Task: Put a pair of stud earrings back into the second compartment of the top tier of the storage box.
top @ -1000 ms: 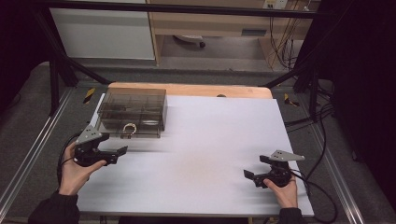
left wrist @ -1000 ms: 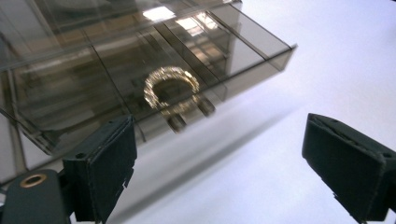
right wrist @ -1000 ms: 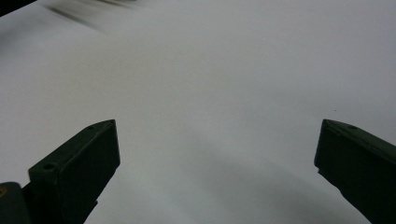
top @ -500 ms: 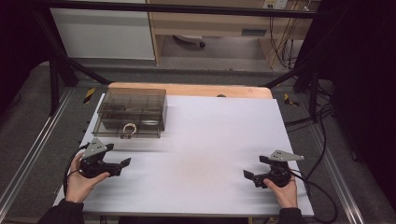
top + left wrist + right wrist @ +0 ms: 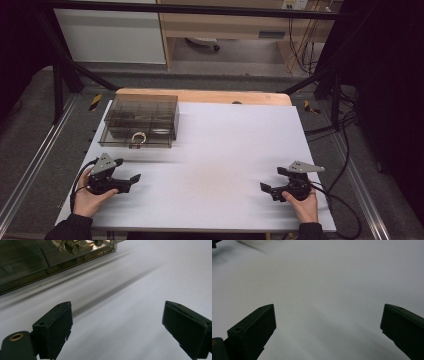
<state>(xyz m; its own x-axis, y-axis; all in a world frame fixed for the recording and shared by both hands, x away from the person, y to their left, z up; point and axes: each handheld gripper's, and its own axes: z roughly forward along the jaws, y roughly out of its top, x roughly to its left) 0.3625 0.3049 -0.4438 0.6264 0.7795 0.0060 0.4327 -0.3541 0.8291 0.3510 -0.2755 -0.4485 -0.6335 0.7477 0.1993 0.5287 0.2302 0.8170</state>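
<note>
Smoked plastic box (image 5: pixel 140 120) at far-left edge, left hand-held gripper (image 5: pixel 129 180) near, gaping

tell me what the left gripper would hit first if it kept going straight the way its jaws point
Probably nothing soon: the left gripper points right across the bare white table. The smoky plastic box sits off to the side of that line, though depth is hard to judge.

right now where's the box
In the high view the box sits at the far left of the table, beyond the left gripper; the left gripper view shows its edge at top left.
</note>
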